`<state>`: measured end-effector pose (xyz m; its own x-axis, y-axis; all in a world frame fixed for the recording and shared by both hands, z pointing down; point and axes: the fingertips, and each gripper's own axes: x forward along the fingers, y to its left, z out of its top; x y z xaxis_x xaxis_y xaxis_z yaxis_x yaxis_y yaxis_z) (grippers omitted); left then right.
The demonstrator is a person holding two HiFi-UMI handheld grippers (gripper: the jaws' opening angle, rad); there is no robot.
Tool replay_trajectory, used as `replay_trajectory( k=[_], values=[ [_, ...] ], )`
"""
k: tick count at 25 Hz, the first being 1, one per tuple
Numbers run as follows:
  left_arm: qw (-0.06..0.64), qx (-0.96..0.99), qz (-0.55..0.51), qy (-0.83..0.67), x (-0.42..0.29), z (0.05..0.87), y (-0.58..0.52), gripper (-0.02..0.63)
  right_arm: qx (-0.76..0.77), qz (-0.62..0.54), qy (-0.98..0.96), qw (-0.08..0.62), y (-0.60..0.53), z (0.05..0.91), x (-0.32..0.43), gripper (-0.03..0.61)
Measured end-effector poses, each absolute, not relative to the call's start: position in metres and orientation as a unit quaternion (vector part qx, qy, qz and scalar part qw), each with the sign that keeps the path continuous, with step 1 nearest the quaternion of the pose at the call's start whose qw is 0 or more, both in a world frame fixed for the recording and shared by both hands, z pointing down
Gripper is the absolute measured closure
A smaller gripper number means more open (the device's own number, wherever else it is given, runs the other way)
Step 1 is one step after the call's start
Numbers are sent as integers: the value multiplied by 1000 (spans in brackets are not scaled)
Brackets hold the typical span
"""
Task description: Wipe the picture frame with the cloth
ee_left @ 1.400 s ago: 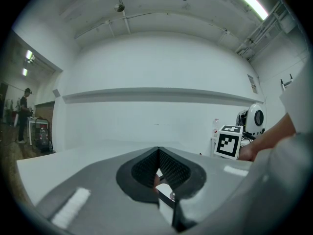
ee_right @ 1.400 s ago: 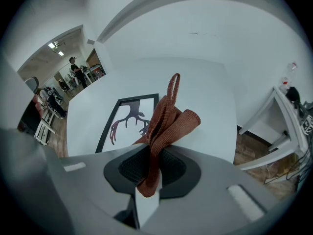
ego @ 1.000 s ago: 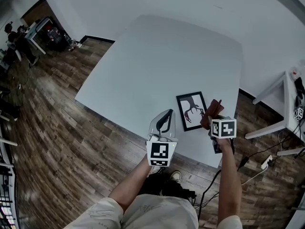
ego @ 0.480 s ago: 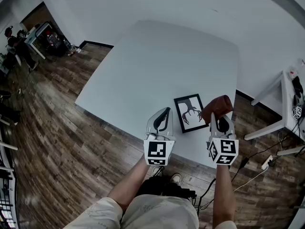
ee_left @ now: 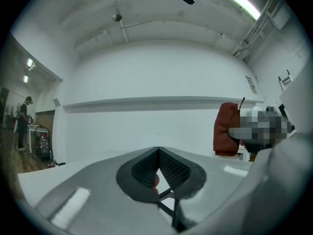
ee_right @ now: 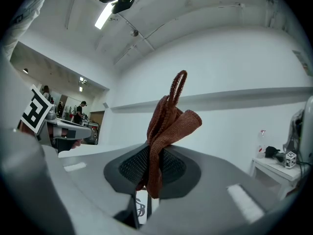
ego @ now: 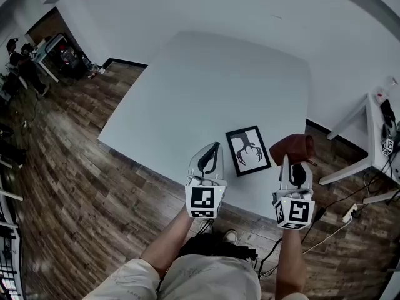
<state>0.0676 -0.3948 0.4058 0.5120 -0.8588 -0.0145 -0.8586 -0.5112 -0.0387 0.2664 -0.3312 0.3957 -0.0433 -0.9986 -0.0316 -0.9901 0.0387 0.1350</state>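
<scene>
lately cloth [ego: 291, 147], gripped by right gripper [ego: 294, 163] fingers, drew off picture frame [ego: 248, 150] toward lower right; left gripper [ego: 212, 150] fingers closed, empty; wiping likely paused.

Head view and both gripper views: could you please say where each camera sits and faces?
Head view: on the person's head, facing steeply down; table, picture frame, both forearms.
Left gripper view: on left claw, shut, facing a wall.
Right gripper view: on right claw, shut on cloth.
Shared: cloth in all three.

Counts by kind
One picture frame [ego: 248, 150], one cloth [ego: 291, 147], one white table [ego: 206, 80]; two grippers: left gripper [ego: 214, 150] and right gripper [ego: 292, 162].
</scene>
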Motion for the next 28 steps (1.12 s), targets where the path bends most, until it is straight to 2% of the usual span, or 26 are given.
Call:
replay_trajectory(
  k=[28],
  values=[
    [44,-869,18,492,69,377,-376,614,695,-77,-715,20,-310,380,258,503]
  ],
)
